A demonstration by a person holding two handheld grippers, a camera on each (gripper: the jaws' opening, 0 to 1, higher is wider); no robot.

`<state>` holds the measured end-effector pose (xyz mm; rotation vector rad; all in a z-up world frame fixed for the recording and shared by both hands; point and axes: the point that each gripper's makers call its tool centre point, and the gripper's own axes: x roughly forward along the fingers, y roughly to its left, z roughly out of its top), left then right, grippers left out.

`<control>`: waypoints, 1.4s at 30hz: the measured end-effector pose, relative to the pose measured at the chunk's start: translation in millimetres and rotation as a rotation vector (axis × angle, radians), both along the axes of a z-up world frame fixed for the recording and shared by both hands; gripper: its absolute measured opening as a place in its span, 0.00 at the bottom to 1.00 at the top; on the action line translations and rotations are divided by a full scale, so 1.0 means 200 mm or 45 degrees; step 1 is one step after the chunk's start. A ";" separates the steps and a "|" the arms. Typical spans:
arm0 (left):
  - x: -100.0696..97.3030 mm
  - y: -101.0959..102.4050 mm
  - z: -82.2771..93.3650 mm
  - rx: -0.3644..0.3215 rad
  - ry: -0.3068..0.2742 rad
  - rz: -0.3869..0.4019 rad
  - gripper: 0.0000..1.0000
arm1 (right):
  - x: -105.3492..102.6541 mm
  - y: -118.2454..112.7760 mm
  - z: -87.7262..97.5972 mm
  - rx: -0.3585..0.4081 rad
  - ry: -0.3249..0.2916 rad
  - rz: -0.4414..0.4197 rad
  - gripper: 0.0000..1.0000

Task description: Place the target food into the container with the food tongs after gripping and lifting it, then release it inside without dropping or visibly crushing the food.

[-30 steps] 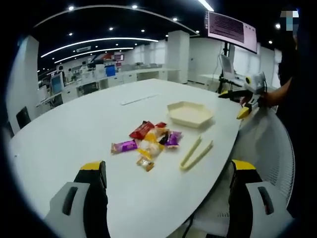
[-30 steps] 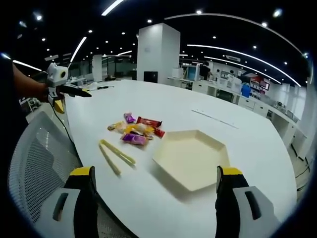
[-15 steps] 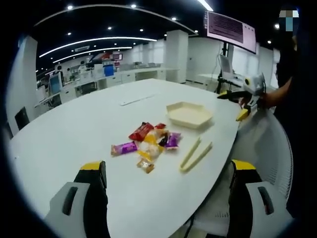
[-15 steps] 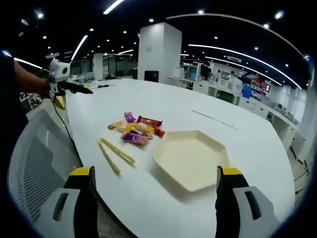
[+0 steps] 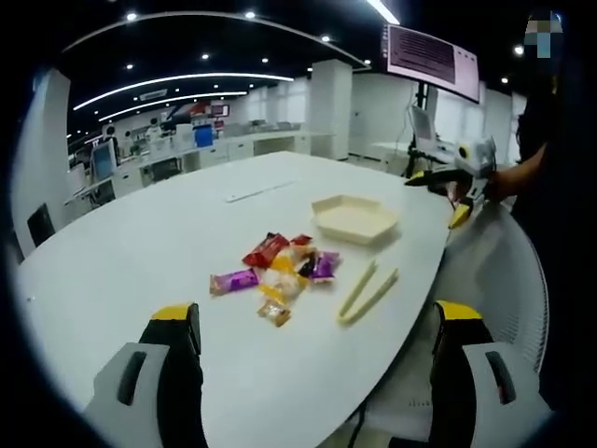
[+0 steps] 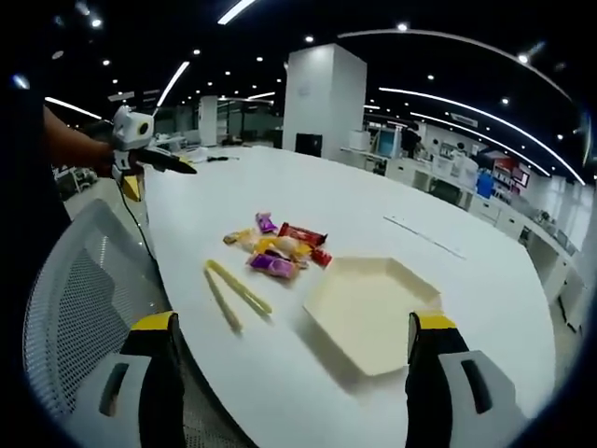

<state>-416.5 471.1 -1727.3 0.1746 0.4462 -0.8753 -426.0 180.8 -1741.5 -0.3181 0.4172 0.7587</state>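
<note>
A small heap of wrapped snacks (image 5: 280,266) (image 6: 278,252) lies on the white table (image 5: 140,252). Pale yellow food tongs (image 5: 367,290) (image 6: 234,293) lie flat beside the heap, near the table's edge. A cream hexagonal tray (image 5: 354,217) (image 6: 371,312) stands empty past the tongs. My left gripper (image 5: 312,322) is open, held above the table short of the snacks. My right gripper (image 6: 289,336) is open too, hovering in front of the tray and tongs. In each view the other gripper (image 5: 455,179) (image 6: 138,154) hangs in the air over the table's edge, held by a person's hand.
A grey mesh chair (image 6: 84,308) (image 5: 504,271) stands at the table's rim by the tongs. A thin white strip (image 5: 261,189) (image 6: 424,236) lies farther across the table. Desks, a pillar (image 6: 322,98) and a wall screen (image 5: 431,58) stand in the background.
The right gripper view has pulled back and swung a little, so tray, tongs and snacks appear smaller and shifted right. The left gripper view has barely shifted. Nothing on the table moved.
</note>
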 end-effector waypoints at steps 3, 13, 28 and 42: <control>0.00 0.00 0.01 0.000 -0.007 -0.007 0.99 | 0.03 0.03 0.00 -0.006 0.016 0.050 1.00; 0.01 -0.01 0.05 -0.004 -0.027 -0.007 0.99 | 0.09 0.20 0.03 -0.091 0.102 0.236 0.80; -0.01 -0.01 0.05 -0.010 -0.019 0.009 0.99 | 0.11 0.39 -0.13 -0.290 0.161 0.526 0.71; -0.02 -0.02 0.05 -0.018 0.004 0.012 0.99 | 0.09 0.48 -0.44 -0.419 0.288 0.653 0.51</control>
